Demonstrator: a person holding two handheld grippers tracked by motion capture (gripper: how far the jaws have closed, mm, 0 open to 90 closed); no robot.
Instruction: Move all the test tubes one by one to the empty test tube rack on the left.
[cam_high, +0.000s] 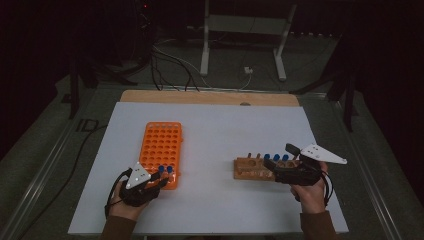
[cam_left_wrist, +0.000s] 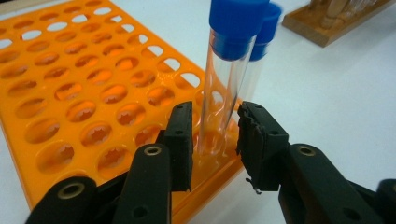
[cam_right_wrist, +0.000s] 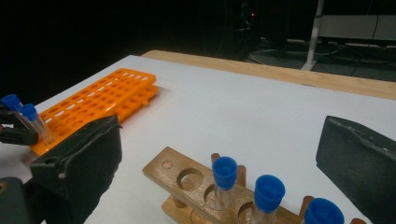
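A blue-capped tube (cam_left_wrist: 227, 79) stands in the near corner of the orange rack (cam_left_wrist: 84, 98) on the bench (cam_high: 220, 130), between the slightly parted left tongs (cam_left_wrist: 215, 144). The right tongs (cam_right_wrist: 219, 158) gape wide over the wooden rack (cam_right_wrist: 205, 191).

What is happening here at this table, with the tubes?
A person moves blue-capped tubes from the wooden rack to the orange rack. The left gripper has its jaws around a tube standing in the orange rack's near corner, pads apart from it. The right gripper, open, waits at the wooden rack.
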